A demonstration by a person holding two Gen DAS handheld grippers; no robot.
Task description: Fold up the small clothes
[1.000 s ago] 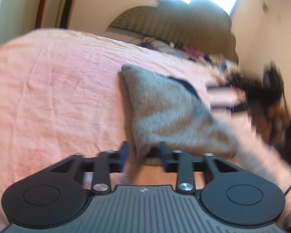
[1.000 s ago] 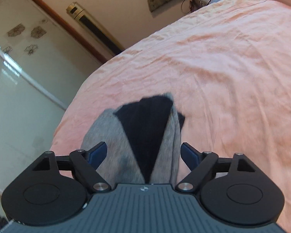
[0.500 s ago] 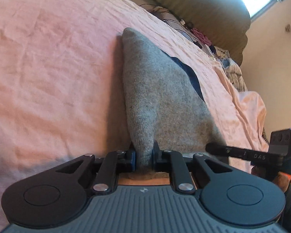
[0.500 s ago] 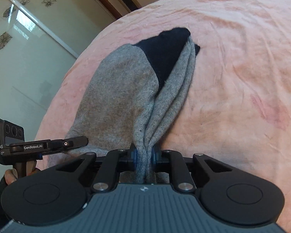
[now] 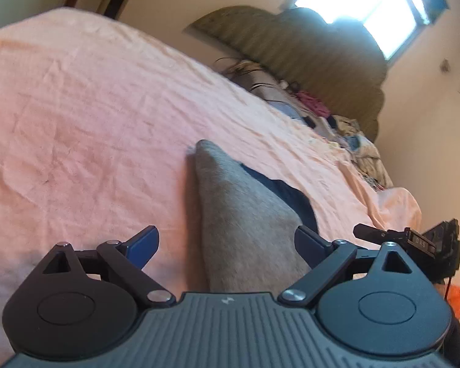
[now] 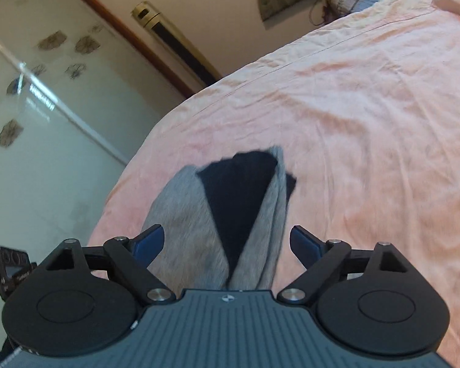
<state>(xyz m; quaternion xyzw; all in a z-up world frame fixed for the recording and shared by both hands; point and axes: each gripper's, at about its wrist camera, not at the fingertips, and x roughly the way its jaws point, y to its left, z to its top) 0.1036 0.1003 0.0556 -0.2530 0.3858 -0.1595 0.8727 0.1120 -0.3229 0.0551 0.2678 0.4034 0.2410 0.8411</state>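
Our left tool [image 5: 227, 247] has its two blue pads spread wide, and they have just been opening. We see the gray sock [image 5: 245, 230] lying between the pads, but the pads do not press on it. One pad sits over the pink bed sheet [image 5: 92, 122] to the left of the sock, and the other pad sits by the sock's right edge. Our right tool [image 6: 227, 243] is spread wide too, and its pads have just been opening as well. The sock [image 6: 184, 230] lies between those pads too, and nothing squeezes it. The sock rests flat on the bed, close to the near edge. It is gray on the outside, and a dark blue part [image 6: 239, 196] shows where the gray cloth parts. In the left wrist view the sock comes to a point far from us, and the dark part [image 5: 282, 193] peeks out on its right side. In the right wrist view the sock has a gray flap on each side of the dark middle. We can see the right tool's black frame [image 5: 414, 242] at the right edge of the left wrist view. Far back on the bed there is a pile of clothes [image 5: 306, 107] in front of a brown headboard [image 5: 322, 61]. A bright window [image 5: 362, 9] shines above it. The right wrist view shows a glass door with flower shapes [image 6: 46, 76] beside the bed.
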